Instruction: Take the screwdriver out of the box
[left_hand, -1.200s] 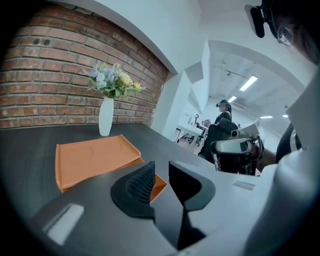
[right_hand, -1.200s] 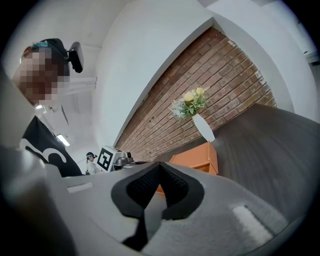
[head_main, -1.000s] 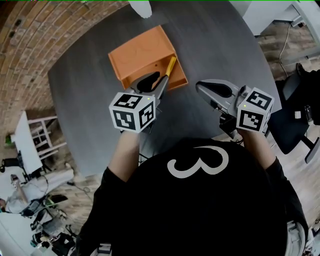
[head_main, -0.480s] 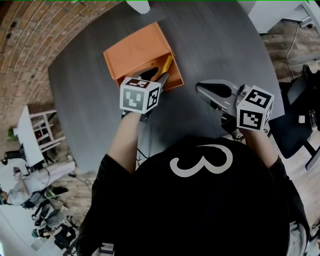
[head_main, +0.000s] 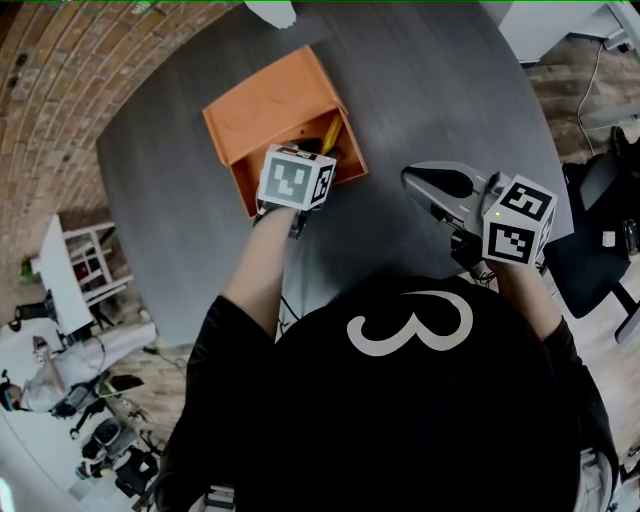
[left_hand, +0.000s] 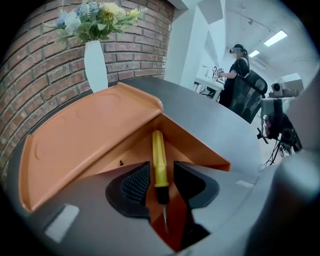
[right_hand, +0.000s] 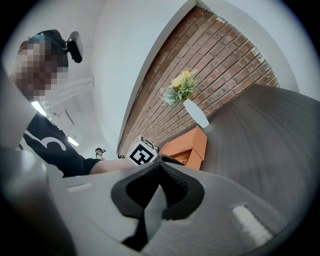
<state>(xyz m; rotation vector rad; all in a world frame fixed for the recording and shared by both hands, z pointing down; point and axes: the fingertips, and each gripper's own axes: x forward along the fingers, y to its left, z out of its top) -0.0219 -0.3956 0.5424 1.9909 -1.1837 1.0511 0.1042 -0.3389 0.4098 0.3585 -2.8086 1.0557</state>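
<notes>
An orange box (head_main: 260, 110) sits open on the round grey table (head_main: 430, 90). A yellow-handled screwdriver (head_main: 330, 132) lies inside along its right wall. My left gripper (head_main: 320, 152) reaches steeply down into the box. In the left gripper view its jaws (left_hand: 161, 181) stand open on either side of the screwdriver (left_hand: 159, 160), whose black collar and metal tip point toward me; the pads do not press on it. My right gripper (head_main: 428, 186) hovers over the table right of the box, shut and holding nothing (right_hand: 160, 172).
A white vase with flowers (left_hand: 96, 65) stands on the table just beyond the box; its base (head_main: 272, 12) shows at the top of the head view. A person stands far off by an office chair (left_hand: 252, 90). Brick wall curves round the table's left.
My left gripper has moved forward and down into the box, and its jaws now straddle the screwdriver. The right gripper has stayed nearly in place.
</notes>
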